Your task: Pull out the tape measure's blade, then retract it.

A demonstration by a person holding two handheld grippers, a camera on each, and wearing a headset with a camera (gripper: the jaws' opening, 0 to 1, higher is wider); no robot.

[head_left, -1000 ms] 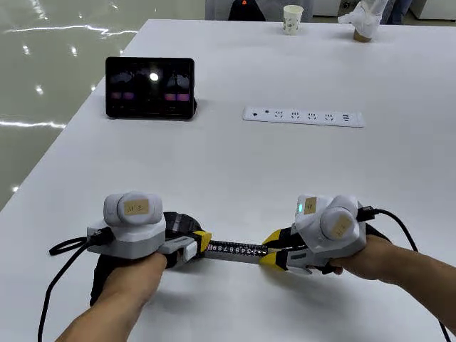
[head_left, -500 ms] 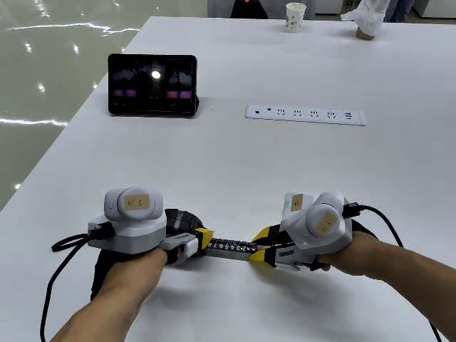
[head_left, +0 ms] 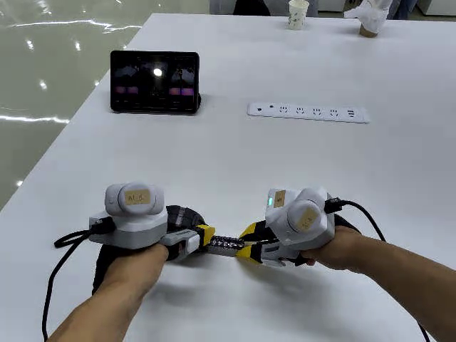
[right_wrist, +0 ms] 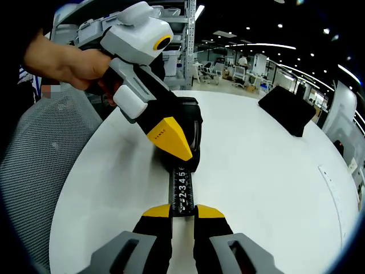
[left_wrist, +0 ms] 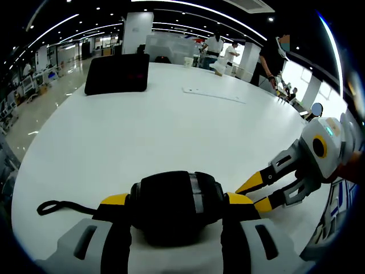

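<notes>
Pinching what, the jaws nearest us? (Desk)

The right gripper (right_wrist: 182, 212) is closing its jaws on the tip of the blade (right_wrist: 182, 191), with a short numbered span showing, so the person can govern how it is feeding. Opposite, the left gripper (head_left: 194, 239) is clamping its jaws around the black case of the tape measure (left_wrist: 174, 205), which appears to be resting on the white table (head_left: 235, 171) near its front edge. That is anchoring the case against the pull. (Photographer)

And why are the two sitting so close together? (Desk)

With so little blade between them, the person is either just starting the pull or nearly finishing the retraction; I cannot tell which. Farther back, a power strip (head_left: 308, 112), a dark tablet (head_left: 154, 71) and a paper cup (head_left: 298, 14) are standing well apart from the work. (Photographer)
</notes>
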